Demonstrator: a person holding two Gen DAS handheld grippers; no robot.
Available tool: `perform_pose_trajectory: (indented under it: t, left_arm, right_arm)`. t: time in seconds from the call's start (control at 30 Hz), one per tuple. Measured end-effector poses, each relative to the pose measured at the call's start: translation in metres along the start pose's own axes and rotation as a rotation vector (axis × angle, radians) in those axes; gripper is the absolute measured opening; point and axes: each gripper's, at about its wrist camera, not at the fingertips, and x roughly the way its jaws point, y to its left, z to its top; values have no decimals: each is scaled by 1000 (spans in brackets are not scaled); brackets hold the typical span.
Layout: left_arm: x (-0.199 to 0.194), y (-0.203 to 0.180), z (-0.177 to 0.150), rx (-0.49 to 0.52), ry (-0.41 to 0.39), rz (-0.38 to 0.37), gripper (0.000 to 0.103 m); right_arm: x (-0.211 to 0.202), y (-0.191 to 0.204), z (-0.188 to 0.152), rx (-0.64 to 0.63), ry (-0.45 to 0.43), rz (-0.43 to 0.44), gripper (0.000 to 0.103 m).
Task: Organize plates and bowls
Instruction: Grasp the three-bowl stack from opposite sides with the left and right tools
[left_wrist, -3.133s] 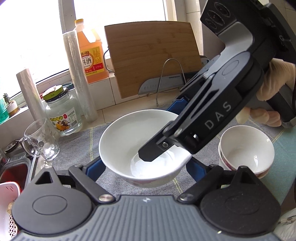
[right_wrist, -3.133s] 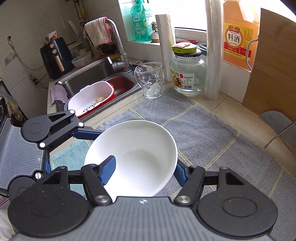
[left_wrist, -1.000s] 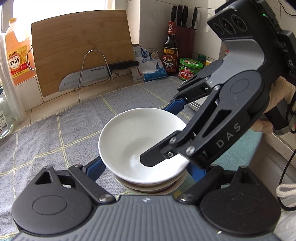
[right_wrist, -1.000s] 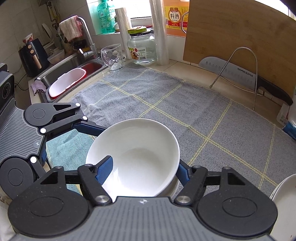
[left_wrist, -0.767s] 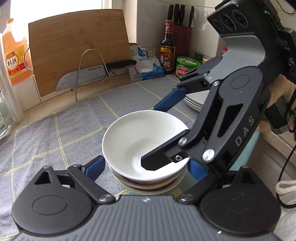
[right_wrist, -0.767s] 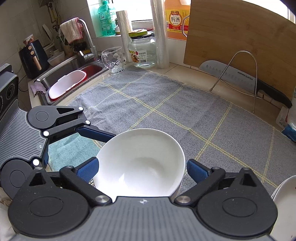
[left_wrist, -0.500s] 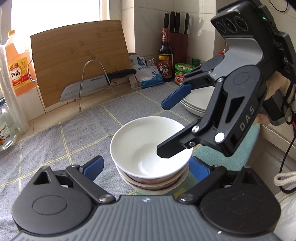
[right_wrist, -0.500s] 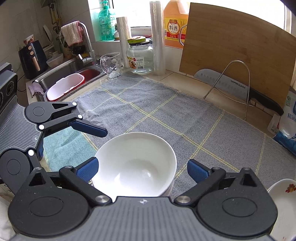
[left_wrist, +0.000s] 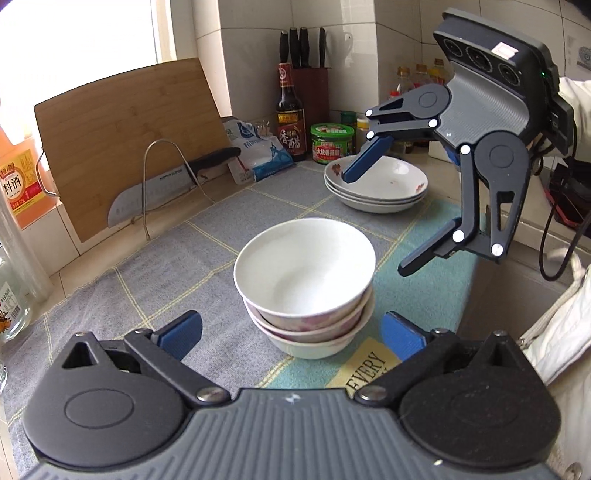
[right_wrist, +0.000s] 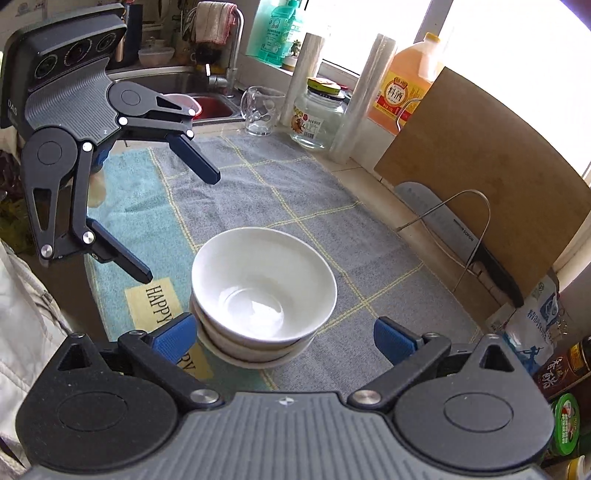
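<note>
**A:** Start with the tools. What are the two grippers doing?

**B:** The left gripper (left_wrist: 291, 330) has its jaws opening, already spread wide, with the blue pads on either side of the bowl stack (left_wrist: 304, 284) and clear of it. The right gripper (right_wrist: 284, 334) stands fully apart as well, and nothing is pinched in either one. In each wrist view the other tool hangs off to the side, above the cloth.

**B:** So I judge the top bowl has been let go and sits nested on the ones under it.

**A:** Where is that stack?

**B:** On the towel (left_wrist: 184, 266) that covers the counter, at its near edge, where the grey checked part meets the teal strip with lettering. It looks like three bowls, rims level, so it should stand on its own.

**A:** And the plates?

**B:** A plate stack (left_wrist: 376, 184) sits toward the far right corner of the towel, well apart from the bowls, just in front of the green-lidded jar (left_wrist: 331, 142) and the sauce bottle (left_wrist: 290, 110). Like with like, which seems to be the reason for the layout.

**A:** Anything in the way?

**B:** The cutting board (left_wrist: 125, 147) and knife (left_wrist: 166, 181) lean at the back edge, clear of both stacks.
</note>
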Motion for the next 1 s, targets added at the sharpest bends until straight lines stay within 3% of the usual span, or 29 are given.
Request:
perform_pose_trajectory:
  t: [0.33, 0.8, 1.0]
  left_arm:
    - [61, 21, -27, -55, 102, -43, 102]
    - [75, 26, -11, 42, 107, -192, 102]
    - [80, 29, -4, 119, 123, -263, 99]
  right_arm:
    - [53, 0, -34, 76, 81, 65, 103]
    - [74, -12, -27, 30, 46, 155, 103]
    - [77, -19, -23, 9, 62, 233, 96]
